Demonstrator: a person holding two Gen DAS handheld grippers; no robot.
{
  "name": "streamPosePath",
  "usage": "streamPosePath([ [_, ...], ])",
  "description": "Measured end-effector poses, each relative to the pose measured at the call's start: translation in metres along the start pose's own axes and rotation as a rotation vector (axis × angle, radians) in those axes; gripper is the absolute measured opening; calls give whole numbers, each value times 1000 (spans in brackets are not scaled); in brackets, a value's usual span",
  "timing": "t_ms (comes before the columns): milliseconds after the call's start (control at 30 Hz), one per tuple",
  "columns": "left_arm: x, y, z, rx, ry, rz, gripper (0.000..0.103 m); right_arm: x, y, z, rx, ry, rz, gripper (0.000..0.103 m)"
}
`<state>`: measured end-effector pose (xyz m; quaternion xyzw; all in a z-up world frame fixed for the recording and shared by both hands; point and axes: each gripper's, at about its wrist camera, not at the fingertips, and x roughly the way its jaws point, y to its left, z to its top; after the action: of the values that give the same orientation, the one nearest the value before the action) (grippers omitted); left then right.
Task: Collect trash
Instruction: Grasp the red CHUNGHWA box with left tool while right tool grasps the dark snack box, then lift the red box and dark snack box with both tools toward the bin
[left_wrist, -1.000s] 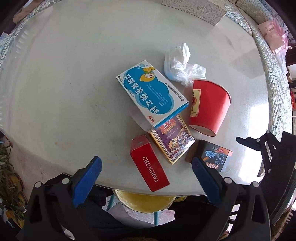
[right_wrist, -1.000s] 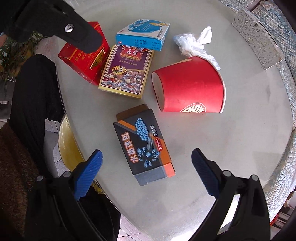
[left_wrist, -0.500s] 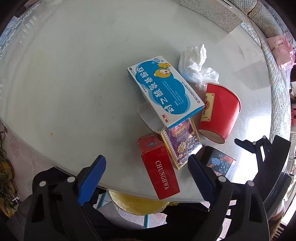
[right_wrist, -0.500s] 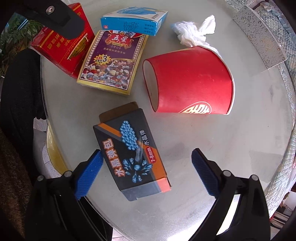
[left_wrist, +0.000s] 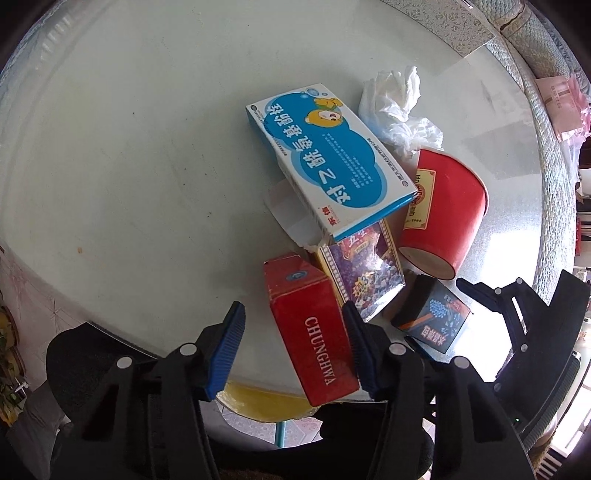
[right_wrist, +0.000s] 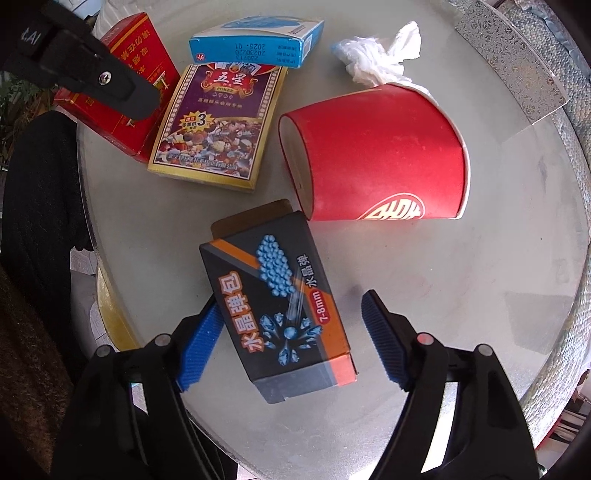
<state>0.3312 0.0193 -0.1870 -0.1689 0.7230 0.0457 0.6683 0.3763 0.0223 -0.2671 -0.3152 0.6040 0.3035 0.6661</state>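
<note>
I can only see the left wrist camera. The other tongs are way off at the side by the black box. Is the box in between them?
Observer: Yes. The black box lies between the right tongs, which are closing. The pad on the picture's right stands clear of it.
Operator: What's on the red cup's other side?
Observer: The red cup has a white logo near its rim.
Operator: Is the black box shut?
Observer: No, a brown flap sticks out at its far end.
</note>
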Motion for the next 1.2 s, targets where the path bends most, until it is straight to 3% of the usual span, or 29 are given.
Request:
streamPosePath([
  [200,3,1,-2,22,6,19,35,1,7,-1,24,-5,11,64],
  [467,7,1,-1,55,23,36,27,-1,6,-3,60,-7,5,58],
  [567,5,3,0,71,19,50,22,-2,12,-1,62,-10,-34,57],
  [867,1,5,2,154,2,103,22,-10,16,-1,122,-11,-55,54],
  [1200,-25,15,-23,227,-69,128,22,-41,14,-16,223,-20,-113,53],
])
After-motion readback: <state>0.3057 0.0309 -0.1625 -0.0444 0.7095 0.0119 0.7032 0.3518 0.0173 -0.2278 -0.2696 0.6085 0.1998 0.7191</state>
